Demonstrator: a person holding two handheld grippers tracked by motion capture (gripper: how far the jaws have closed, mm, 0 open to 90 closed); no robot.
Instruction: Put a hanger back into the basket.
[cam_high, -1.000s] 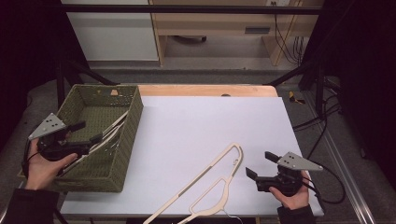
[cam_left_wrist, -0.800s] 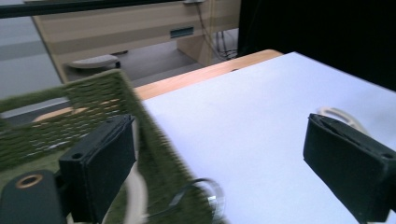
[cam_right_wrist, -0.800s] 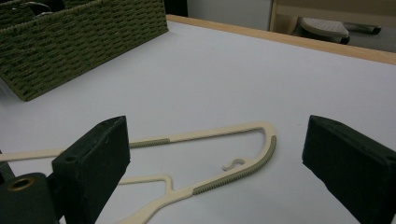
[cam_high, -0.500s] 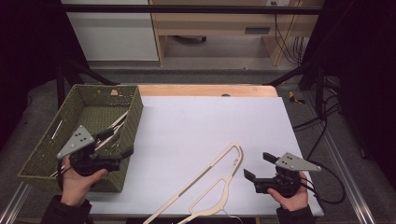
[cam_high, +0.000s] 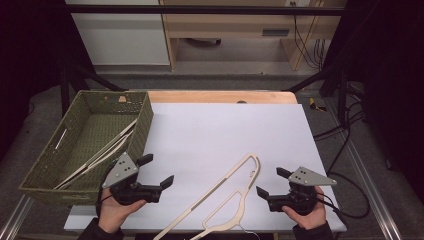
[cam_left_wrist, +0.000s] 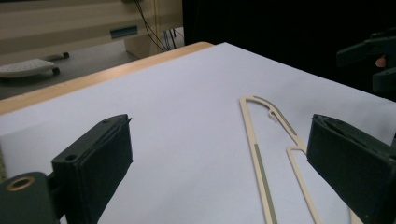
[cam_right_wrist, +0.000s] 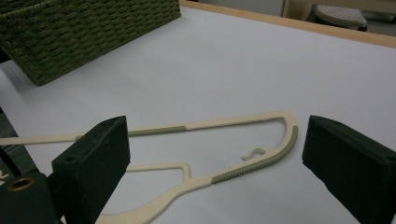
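On the white table (cam_high: 220, 135), the cream hanger (cam_high: 220, 200), lengthwise toward 1 o'clock, is flanked by the left gripper (cam_high: 156, 172) and right gripper (cam_high: 269, 183), both wide open and empty, the right nearer.

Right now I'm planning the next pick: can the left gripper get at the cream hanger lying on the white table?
Probably yes. The left gripper is beside the basket with jaws open and nothing between them, and only bare table separates it from the hanger.

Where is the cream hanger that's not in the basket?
In the high view the cream hanger lies flat on the white table, near its front edge, between the left gripper and the right gripper, touching neither.
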